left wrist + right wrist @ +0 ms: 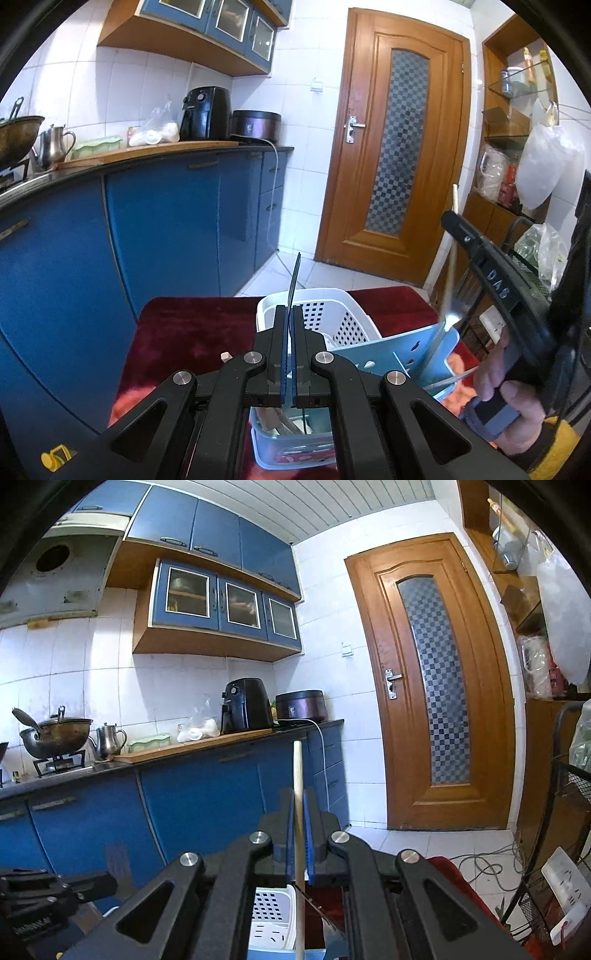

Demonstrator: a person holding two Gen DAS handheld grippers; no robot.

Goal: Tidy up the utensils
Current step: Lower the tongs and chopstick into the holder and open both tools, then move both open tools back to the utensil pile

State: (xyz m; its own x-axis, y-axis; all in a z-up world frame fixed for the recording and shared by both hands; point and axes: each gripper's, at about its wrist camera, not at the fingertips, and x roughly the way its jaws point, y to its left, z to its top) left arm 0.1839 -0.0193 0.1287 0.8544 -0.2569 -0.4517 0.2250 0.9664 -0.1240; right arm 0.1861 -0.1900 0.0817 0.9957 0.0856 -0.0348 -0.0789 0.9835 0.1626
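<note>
My left gripper [289,308] is shut on a thin dark blue flat utensil [294,277] that stands upright above a white perforated basket [325,317]. A light blue utensil holder [406,350] leans beside the basket, on the red cloth [184,332]. My right gripper [298,797] is shut on a pale wooden stick-like handle [297,775] that points up. In the left wrist view the right gripper [448,219] is at the right, with the stick's [455,199] lower end blurred over the blue holder. A lower blue-white tub [295,443] holds several utensils.
Blue kitchen cabinets [166,221] and a counter with an air fryer [205,112], a pot [255,123] and a kettle [53,146] run along the left. A wooden door [399,147] is ahead. A black wire rack [561,849] with bags stands at the right.
</note>
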